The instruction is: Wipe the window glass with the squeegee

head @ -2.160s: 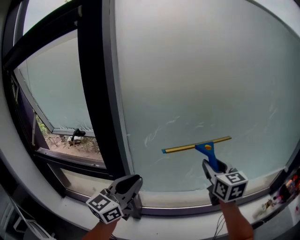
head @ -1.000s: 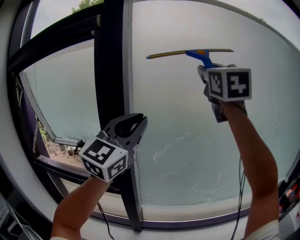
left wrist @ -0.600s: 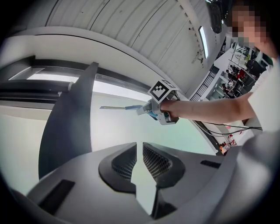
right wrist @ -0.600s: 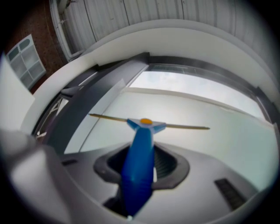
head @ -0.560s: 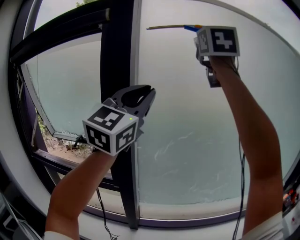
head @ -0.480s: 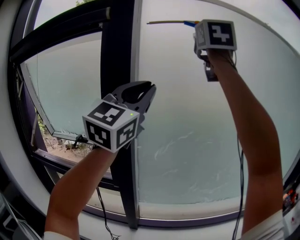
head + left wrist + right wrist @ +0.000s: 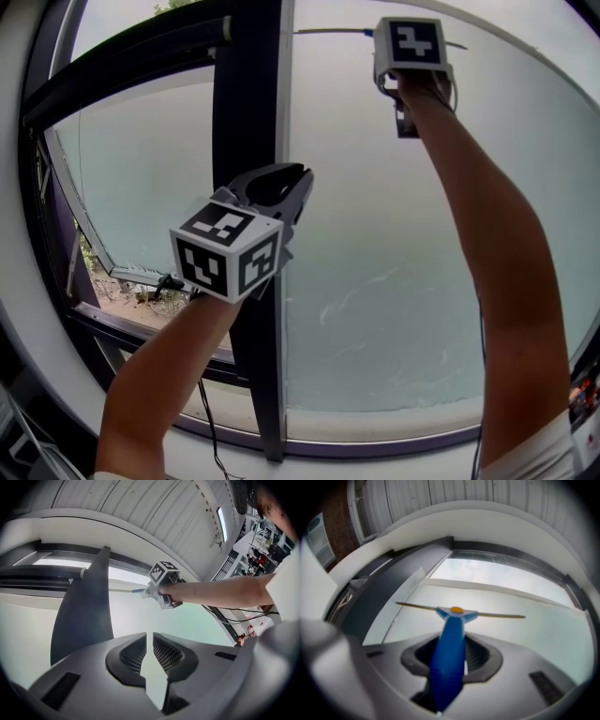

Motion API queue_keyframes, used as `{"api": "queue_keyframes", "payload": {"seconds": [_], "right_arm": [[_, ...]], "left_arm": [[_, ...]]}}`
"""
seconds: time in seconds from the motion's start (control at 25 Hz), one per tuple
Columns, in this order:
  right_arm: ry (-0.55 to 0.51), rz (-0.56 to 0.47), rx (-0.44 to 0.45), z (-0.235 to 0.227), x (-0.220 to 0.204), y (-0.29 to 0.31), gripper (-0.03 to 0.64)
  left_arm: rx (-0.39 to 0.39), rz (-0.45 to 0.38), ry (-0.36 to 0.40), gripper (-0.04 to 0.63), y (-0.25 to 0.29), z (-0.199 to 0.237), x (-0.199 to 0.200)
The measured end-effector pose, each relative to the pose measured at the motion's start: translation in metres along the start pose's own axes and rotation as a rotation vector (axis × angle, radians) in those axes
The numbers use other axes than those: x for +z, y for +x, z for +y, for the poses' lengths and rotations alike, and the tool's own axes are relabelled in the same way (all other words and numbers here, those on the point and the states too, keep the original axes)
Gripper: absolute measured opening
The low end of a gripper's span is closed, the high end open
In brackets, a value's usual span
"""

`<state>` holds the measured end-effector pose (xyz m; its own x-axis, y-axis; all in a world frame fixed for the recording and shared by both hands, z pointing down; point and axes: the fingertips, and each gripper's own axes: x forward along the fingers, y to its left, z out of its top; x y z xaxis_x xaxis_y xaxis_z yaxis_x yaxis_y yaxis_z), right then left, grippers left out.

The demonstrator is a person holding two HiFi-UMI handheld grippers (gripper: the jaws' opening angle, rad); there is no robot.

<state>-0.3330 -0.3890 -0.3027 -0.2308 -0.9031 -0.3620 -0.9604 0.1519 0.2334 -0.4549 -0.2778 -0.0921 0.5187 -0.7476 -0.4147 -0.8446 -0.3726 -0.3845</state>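
Your right gripper is clamped on the blue handle of the squeegee. The squeegee is high on the glass, close to the top edge of the pane. Its thin blade lies flat, left to right. The blade's left tip is near the dark post but not on it. Below the blade there is a big stretch of bare glass, all the way down to the sill. To the right, the glass runs on to the curved frame.

Your left gripper is closed, with nothing in it. It hangs in front of the post, lower than the right one and well apart from it.

In the head view your right gripper hides the middle of the blade and most of the handle. You cannot tell if the blade touches the glass. The right gripper view is blurry.

The glass looks milky, with faint streaks low down. Left of the post a side window is tilted open, and brown ground shows under it. A ribbed ceiling is overhead.
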Motion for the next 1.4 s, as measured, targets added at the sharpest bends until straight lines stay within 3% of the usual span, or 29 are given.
{"api": "queue_keyframes", "payload": {"seconds": [0.8,1.4], "right_arm": [[-0.056,0.016,-0.051,-0.001,-0.008,0.0,0.144],[-0.065,0.045,-0.038,0.0,-0.018,0.0,0.144]], "left_arm": [[-0.034,0.004,0.006,0.066,0.001,-0.011,-0.003],[-0.043,0.012,0.007,0.066,0.0,-0.015,-0.005]]}}
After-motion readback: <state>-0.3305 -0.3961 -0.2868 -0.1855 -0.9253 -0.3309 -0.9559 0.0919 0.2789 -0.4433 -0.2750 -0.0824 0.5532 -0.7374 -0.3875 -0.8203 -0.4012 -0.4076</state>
